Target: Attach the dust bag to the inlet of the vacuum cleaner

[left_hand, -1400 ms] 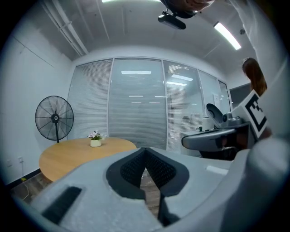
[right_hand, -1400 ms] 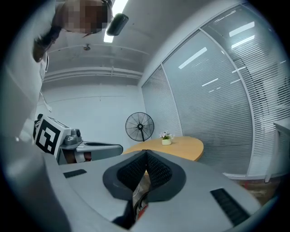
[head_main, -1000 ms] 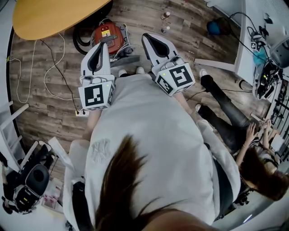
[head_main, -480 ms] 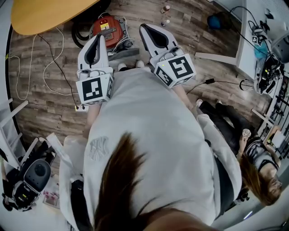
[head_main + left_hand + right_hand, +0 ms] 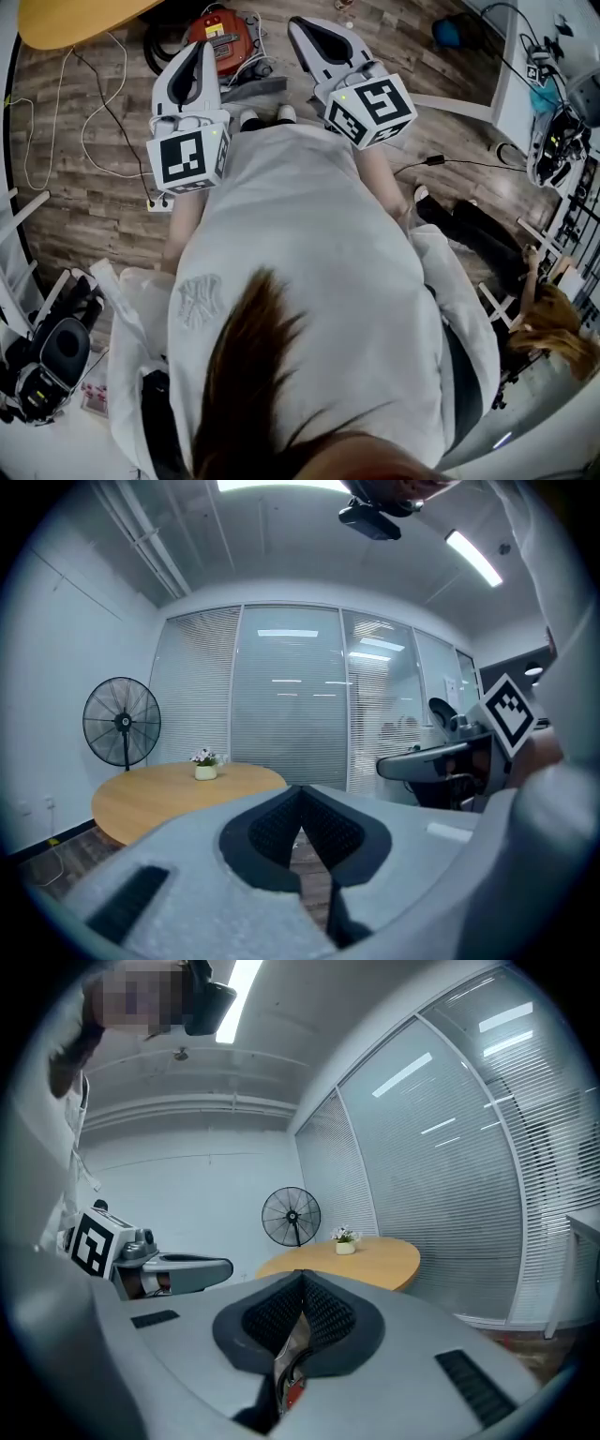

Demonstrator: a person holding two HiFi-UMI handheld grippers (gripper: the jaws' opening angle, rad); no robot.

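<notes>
A red canister vacuum cleaner [image 5: 221, 49] lies on the wood floor at the top of the head view, its black hose [image 5: 157, 49] curled beside it. My left gripper [image 5: 199, 54] is held at chest height and covers the vacuum's left side; its jaws are shut on nothing. To its right, my right gripper [image 5: 300, 26] is also shut and empty. Through the thin slit of the right gripper [image 5: 302, 1288] a sliver of the red vacuum [image 5: 292, 1394] shows. The left gripper [image 5: 300, 803] points almost level across the room. I cannot pick out a dust bag in any view.
A round wooden table [image 5: 75, 21] with a flower pot [image 5: 205, 767] stands ahead on the left, with a pedestal fan [image 5: 122, 724] behind it. A power strip [image 5: 157, 202] and white cables lie on the floor. A seated person [image 5: 530, 323] is at the right, and black equipment [image 5: 52, 361] at the lower left.
The head view has shifted, so the vacuum, table and both grippers sit higher in the frame. The seated person at the right has shifted position. Both grippers stay shut.
</notes>
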